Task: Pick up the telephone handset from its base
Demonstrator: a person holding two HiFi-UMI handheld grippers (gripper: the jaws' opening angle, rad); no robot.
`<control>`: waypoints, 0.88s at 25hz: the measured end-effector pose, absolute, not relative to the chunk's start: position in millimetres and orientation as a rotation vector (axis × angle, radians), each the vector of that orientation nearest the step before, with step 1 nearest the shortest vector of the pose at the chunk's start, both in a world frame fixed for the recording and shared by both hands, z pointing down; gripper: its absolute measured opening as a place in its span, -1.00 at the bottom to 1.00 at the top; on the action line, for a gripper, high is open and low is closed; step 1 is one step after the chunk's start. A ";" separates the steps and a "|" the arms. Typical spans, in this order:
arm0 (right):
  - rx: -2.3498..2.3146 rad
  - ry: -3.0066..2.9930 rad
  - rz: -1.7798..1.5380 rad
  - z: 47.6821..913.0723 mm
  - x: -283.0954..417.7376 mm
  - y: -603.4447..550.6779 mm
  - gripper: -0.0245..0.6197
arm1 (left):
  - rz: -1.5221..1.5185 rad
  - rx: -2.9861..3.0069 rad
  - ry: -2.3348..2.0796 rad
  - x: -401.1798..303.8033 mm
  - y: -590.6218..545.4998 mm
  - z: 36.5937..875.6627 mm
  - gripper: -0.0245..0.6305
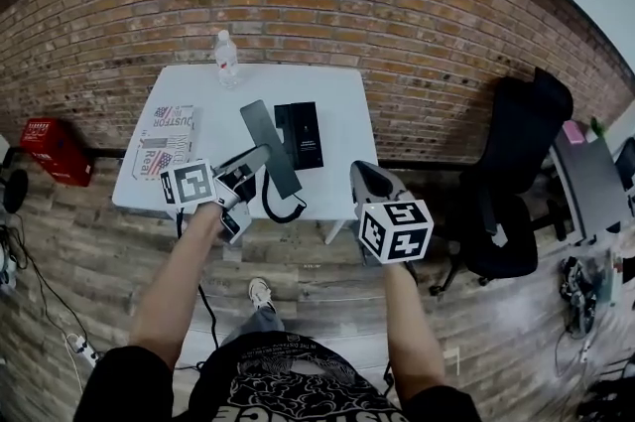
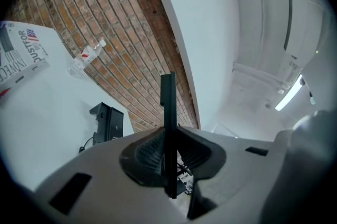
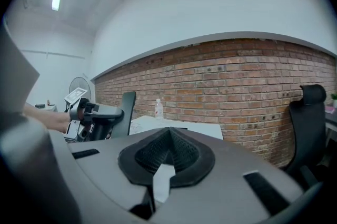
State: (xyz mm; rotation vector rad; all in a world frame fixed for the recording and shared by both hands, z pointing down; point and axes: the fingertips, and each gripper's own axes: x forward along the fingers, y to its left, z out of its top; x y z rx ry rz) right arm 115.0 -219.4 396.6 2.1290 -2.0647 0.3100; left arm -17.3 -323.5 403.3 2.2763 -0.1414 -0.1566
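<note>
**Desk:** What is the head view showing?

**Photographer:** A person is holding the left gripper (image 1: 253, 164) above the near edge of a white table (image 1: 337, 97). Its jaws are pinching a black telephone handset (image 1: 270, 147), which is slanting clear of its base (image 1: 303, 137). The base is lying near the table's middle, just right of the handset. A coiled cord (image 1: 270, 210) is hanging from the handset past the near edge. A water bottle (image 1: 227, 59) is standing at the far edge and a newspaper (image 1: 167, 140) is lying along the left edge. The right gripper (image 1: 365, 174) is hovering by the near right corner, touching nothing.

**Desk:** And the left gripper view?

**Photographer:** The left gripper (image 2: 169, 138) is clamping the handset (image 2: 168, 101), which is showing edge-on as a thin dark slab rising between the pads. Behind it the base (image 2: 108, 122) is sitting on the table (image 2: 47, 133). The bottle (image 2: 87, 57) is standing by the brick wall (image 2: 105, 17).

**Desk:** The right gripper view?

**Photographer:** The right gripper (image 3: 168, 136) is pointing at the table (image 3: 200, 127), its jaws pressed together with nothing between them. At the frame's left, the left gripper (image 3: 117, 114) is carrying the handset (image 3: 126, 109) above the tabletop, and the bottle (image 3: 159, 108) is standing beyond it.
</note>
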 end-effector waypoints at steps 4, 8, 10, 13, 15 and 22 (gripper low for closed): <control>2.138 -2.086 0.283 386.9 109.1 -203.9 -0.92 | -0.181 2.298 -0.151 -26.5 -305.3 390.2 -0.70; 2.144 -2.091 0.264 383.3 106.0 -191.4 -0.92 | -0.182 2.327 -0.182 -35.8 -291.5 386.0 -0.70; 2.143 -2.089 0.253 382.3 105.4 -187.5 -0.92 | -0.178 2.342 -0.213 -40.4 -287.7 385.9 -0.70; 2.140 -2.097 0.243 379.5 104.6 -184.9 -0.92 | -0.215 2.337 -0.179 -39.6 -278.4 379.1 -0.70; 2.137 -2.102 0.241 377.7 103.8 -183.8 -0.92 | -0.221 2.336 -0.183 -41.8 -275.9 377.8 -0.70; 2.129 -2.109 0.235 377.3 98.3 -184.2 -0.92 | -0.223 2.332 -0.200 -53.3 -273.8 379.2 -0.70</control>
